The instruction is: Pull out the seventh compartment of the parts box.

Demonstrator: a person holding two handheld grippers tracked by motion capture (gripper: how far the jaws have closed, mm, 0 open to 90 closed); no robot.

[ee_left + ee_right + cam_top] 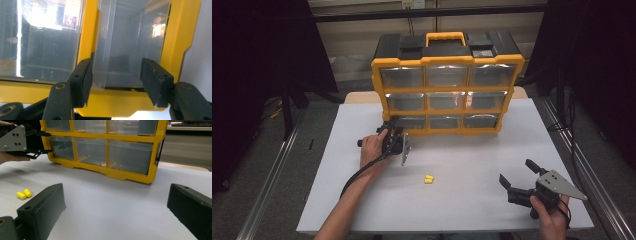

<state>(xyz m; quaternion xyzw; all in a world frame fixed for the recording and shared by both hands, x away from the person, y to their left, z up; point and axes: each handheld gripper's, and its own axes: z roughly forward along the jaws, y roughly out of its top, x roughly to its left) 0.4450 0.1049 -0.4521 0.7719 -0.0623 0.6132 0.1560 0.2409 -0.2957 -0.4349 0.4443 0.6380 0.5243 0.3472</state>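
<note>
A yellow and black drawer organizer [447, 61] stands upright at the back of the white table [462, 150], with three rows of clear drawers. My left gripper [393, 126] is up against its bottom-left drawer [411, 121]. In the left gripper view, the jaws [116, 72] stand on either side of a clear plastic lip on that drawer [125, 47]. One pad [86, 80] lies against the lip, and the other is well apart from it. My right gripper [516, 171] hovers open and empty near the front right of the table.
Two small yellow foam earplugs [428, 179] lie side by side on the table between the grippers, also in the right gripper view [24, 194]. Dark curtains and metal rails flank the table. A wide span of bare table lies before the organizer [130, 173].
</note>
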